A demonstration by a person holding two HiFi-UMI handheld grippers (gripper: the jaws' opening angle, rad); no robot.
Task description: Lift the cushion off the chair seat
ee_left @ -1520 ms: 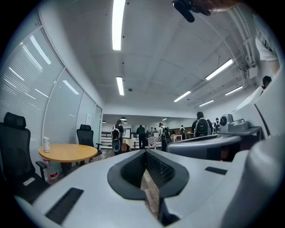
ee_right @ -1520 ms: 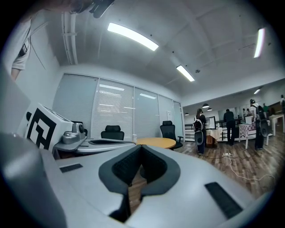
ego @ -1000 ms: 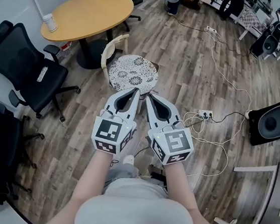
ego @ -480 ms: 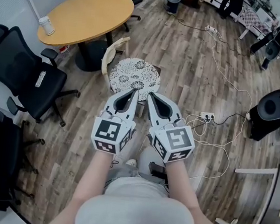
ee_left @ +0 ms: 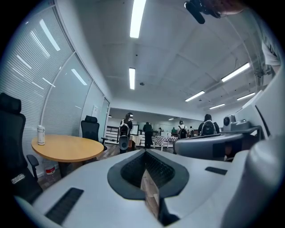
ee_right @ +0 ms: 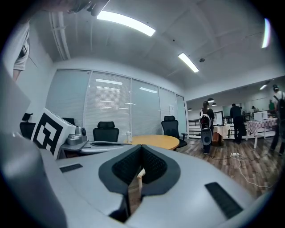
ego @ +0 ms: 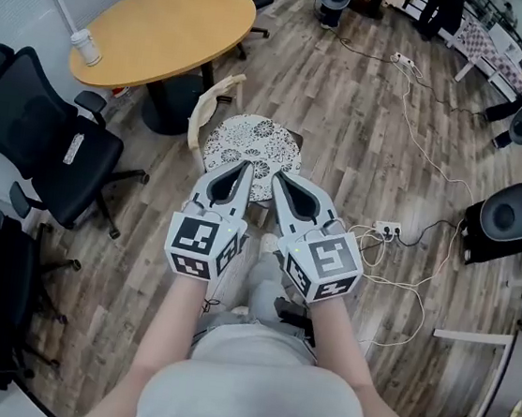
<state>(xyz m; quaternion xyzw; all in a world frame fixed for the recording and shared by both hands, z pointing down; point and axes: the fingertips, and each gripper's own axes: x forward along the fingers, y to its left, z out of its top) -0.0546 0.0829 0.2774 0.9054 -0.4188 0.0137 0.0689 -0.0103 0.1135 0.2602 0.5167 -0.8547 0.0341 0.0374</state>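
You had not begun the lift; the cushion [ego: 250, 143] lay flat on the seat of the chair [ego: 209, 104], round and patterned, covering the seat and untouched as far as the head view showed. The chair stood on the wood floor [ego: 366, 121] just this side of the round table [ego: 166, 21], its pale backrest rising at the cushion's left edge.

You held both tools out in front of you, side by side and close together; in the head view the tips of the left gripper [ego: 246, 165] and the right gripper [ego: 278, 176] overlapped the cushion's near edge, but both pointed roughly level and looked to hang above it, not on it. The left gripper's own view had its fingers pressed together with nothing between them; the right gripper's view showed the same, tips meeting and empty, with only floor and a sliver of the backrest visible through the gap behind them. Neither gripper view took in the cushion itself, only the room beyond.

So what counted as done was the approach, and that only in part; I judged that lowering the tools to the seat, spreading the fingers, gripping the cushion's edge and raising it clear all remained ahead of you.
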